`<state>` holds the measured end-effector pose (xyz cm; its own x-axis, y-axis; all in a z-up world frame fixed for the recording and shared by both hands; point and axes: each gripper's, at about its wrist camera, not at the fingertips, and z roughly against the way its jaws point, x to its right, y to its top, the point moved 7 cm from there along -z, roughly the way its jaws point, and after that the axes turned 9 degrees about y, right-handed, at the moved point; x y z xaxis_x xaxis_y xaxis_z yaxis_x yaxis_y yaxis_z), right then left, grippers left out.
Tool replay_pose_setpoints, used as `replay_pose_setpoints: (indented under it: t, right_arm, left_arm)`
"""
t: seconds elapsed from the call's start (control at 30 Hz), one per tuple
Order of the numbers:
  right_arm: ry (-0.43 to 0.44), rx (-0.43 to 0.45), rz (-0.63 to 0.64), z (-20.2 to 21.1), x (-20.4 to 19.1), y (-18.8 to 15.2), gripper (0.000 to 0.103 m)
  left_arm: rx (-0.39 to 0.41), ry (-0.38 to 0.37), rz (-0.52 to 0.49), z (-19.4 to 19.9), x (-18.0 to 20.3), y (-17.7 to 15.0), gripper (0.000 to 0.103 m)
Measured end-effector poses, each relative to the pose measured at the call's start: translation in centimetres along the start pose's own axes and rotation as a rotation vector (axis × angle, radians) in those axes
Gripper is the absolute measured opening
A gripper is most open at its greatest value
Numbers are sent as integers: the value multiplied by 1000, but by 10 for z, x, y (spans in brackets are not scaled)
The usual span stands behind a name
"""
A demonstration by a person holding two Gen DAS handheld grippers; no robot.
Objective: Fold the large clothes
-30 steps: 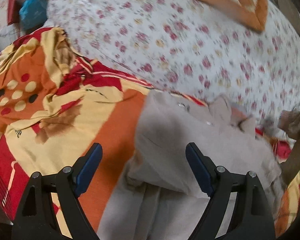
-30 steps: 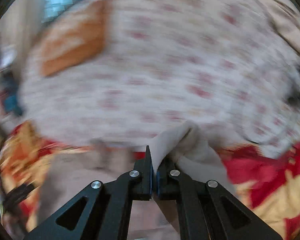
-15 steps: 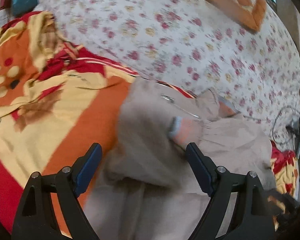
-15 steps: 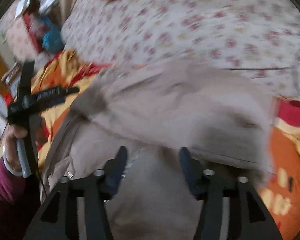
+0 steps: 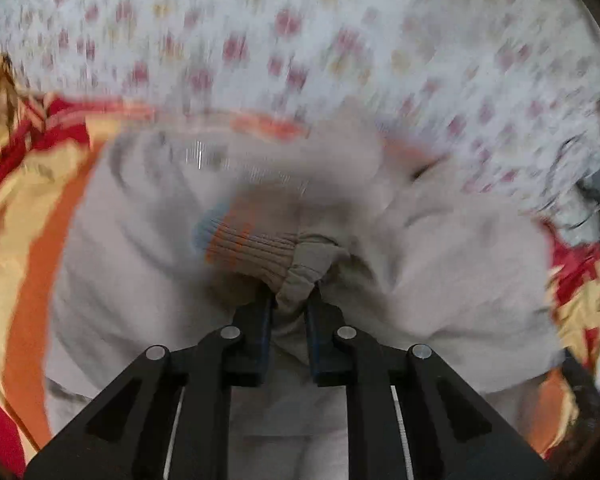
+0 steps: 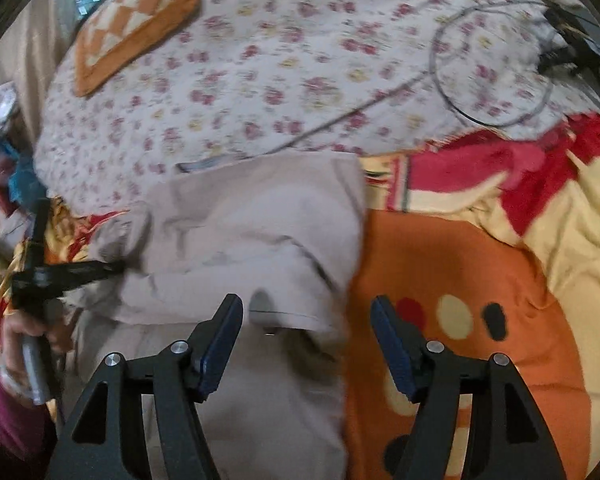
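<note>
A beige jacket (image 5: 460, 280) lies spread on the bed, with one side folded in over its body (image 6: 260, 232). My left gripper (image 5: 292, 300) is shut on the bunched sleeve end beside the ribbed cuff (image 5: 252, 244), which has orange and blue stripes. In the right wrist view the left gripper (image 6: 116, 267) reaches into the jacket's left edge, held by a hand (image 6: 20, 332). My right gripper (image 6: 306, 320) hangs low over the jacket's right side, its jaws opening. The folded hem lies below the gap, and the pads touch nothing.
An orange, red and yellow blanket (image 6: 480, 260) lies under the jacket. Behind it is a floral sheet (image 6: 300, 80) with an orange checked pillow (image 6: 136, 20) and a looped cable (image 6: 492, 64). A maroon sleeve (image 6: 4, 412) shows at the lower left.
My left gripper moved in and closed on the sleeve end by the cuff. My right gripper let go of the beige fabric, opened wide and dropped lower over the jacket.
</note>
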<state>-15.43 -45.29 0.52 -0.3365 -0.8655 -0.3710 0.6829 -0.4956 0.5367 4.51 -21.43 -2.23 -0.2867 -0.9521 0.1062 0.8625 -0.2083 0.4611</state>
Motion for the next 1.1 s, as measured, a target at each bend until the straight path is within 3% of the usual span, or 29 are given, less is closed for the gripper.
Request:
replay_pose_setpoints:
  t: [0.07,0.17,0.27,0.33,0.47,0.57,0.67,0.7,0.73,0.8,0.83,0.9,0.97,1.03,1.1]
  right_arm:
    - [3,-2,8,2,3,-2,69]
    - [9,-72,143,-9,-17,-15,75]
    - [-71,-136,281,-30,-32,-27,68]
    - [-163,-146,297,-37,-28,-27,7]
    - [-146,-99,148,-8,-3,-23,6]
    - [-207,-249,185,-20,5,-47,6]
    - [-141,-204,159,3,-4,-48,10]
    - [-118,-171,134,13,-5,-42,21]
    - [-86,-119,100,28,-7,-33,40]
    - [-40,-47,58,42,-12,-16,57]
    - [-29,-29,54,41,-17,-6,57]
    - [-39,-29,78,26,-28,11,57]
    - [-60,-34,118,-2,-37,24,56]
    - [-72,-61,113,-36,-37,30,48]
    - [-122,-66,114,-67,-28,38,41]
  left_arm:
    - [46,-26,31,25,-8,12,12]
    - [103,-43,81,54,-24,30,12]
    - [106,-19,80,62,-33,32,12]
    - [92,-4,74,59,-38,26,12]
    - [53,65,51,39,-48,2,18]
    - [-52,157,-2,-3,-55,-18,23]
    - [-49,141,58,-3,-71,-18,49]
    - [-20,136,86,6,-78,-13,63]
    - [16,144,111,17,-84,-9,72]
    - [126,217,165,41,-99,5,73]
    - [172,265,185,51,-105,9,76]
    - [190,285,179,54,-104,13,76]
    - [147,276,136,41,-94,13,77]
    - [114,289,94,25,-84,8,77]
    - [87,360,21,2,-74,0,77]
